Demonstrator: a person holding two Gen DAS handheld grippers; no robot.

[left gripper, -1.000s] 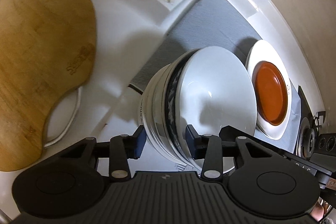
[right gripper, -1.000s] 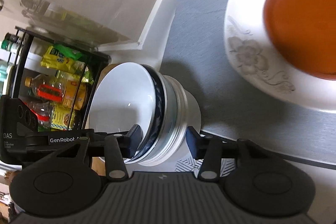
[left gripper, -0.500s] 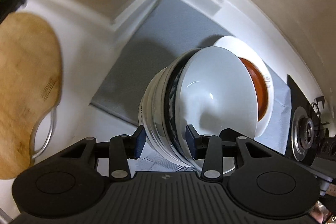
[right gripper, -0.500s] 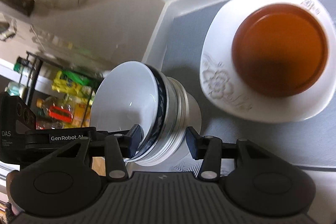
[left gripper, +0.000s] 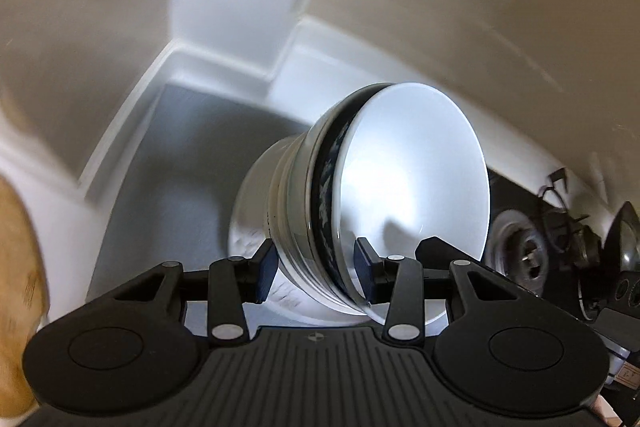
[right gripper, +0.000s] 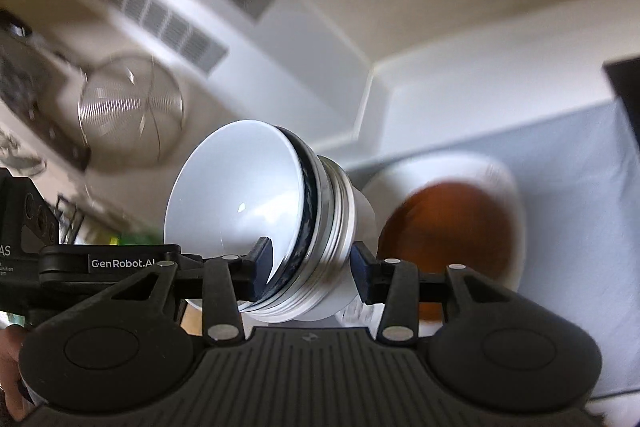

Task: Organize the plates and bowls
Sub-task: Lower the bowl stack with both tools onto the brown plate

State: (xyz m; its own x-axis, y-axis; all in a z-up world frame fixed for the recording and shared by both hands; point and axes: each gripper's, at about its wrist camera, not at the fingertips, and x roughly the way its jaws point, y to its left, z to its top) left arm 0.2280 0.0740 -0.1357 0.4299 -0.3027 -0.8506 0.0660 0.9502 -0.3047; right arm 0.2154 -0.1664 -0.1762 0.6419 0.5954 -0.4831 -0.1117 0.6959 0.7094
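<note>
While the left-wrist view is smearing, I'm seeing my left gripper (left gripper: 315, 270) clamping the stack of bowls (left gripper: 372, 203) by its rims, tipped sideways above the grey mat (left gripper: 172, 163). Right-wrist view: right gripper (right gripper: 307, 269) is pinching the same stack, beside what's probably an orange plate (right gripper: 452, 223) on a white plate (right gripper: 500, 171).

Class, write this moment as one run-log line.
left gripper: shut on bowl stack | right gripper: shut on bowl stack | stack: airborne, tilted | brown plate: on white plate
</note>
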